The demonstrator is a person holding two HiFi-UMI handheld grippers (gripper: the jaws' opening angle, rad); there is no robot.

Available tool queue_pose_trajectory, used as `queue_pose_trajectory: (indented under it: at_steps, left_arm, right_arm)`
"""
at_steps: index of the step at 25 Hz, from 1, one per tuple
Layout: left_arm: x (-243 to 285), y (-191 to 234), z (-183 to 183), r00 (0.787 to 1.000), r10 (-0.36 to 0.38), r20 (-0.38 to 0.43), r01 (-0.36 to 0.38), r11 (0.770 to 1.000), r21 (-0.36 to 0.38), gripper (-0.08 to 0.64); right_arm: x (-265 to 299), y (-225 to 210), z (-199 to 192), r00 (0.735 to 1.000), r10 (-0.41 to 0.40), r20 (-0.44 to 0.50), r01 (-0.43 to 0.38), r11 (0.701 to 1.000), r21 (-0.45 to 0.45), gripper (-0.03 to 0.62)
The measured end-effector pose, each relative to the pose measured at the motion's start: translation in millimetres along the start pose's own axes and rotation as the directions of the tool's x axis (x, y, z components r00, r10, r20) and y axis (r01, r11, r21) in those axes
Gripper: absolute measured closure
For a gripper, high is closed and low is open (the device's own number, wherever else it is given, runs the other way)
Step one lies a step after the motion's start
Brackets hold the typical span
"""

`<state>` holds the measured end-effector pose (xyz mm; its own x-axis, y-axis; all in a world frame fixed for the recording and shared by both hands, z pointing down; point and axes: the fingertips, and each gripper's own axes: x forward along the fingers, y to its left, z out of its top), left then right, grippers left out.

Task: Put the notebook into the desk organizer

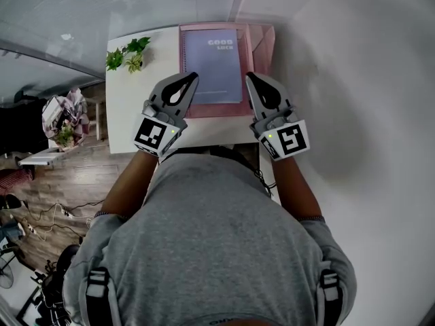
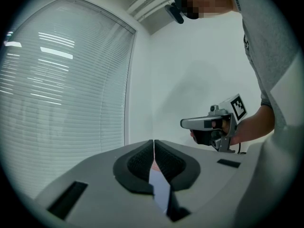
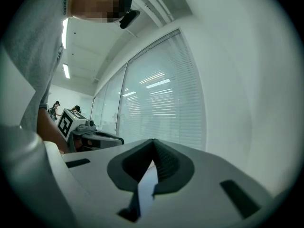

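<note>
White tabletop point(image 1: 129, 100) under a blind-covered window: the blue-grey spiral-bound notebook point(image 1: 212, 66) is seen lying flat in the pink desk organizer point(image 1: 262, 43) at the far right corner.
The left gripper point(image 1: 193, 78) and right gripper point(image 1: 249, 78) are held level near its near edge, jaws pressed together on nothing. The placing is judged done; the notebook's seating should be checked and its edges left unbumped.
</note>
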<state>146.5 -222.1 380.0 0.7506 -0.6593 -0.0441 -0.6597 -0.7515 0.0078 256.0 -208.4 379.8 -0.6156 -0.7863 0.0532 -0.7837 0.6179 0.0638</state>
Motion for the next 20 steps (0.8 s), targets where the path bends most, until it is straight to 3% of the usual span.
queue_pose_trajectory:
  at_steps: [20]
  left_arm:
    - [-3.4, 1.4, -0.9, 1.000, 0.004, -0.004, -0.004, 1.000, 0.018, 0.535]
  right_arm:
    - [3.0, -0.2, -8.3, 0.999, 0.020, -0.037, -0.020, 1.000, 0.002, 0.588]
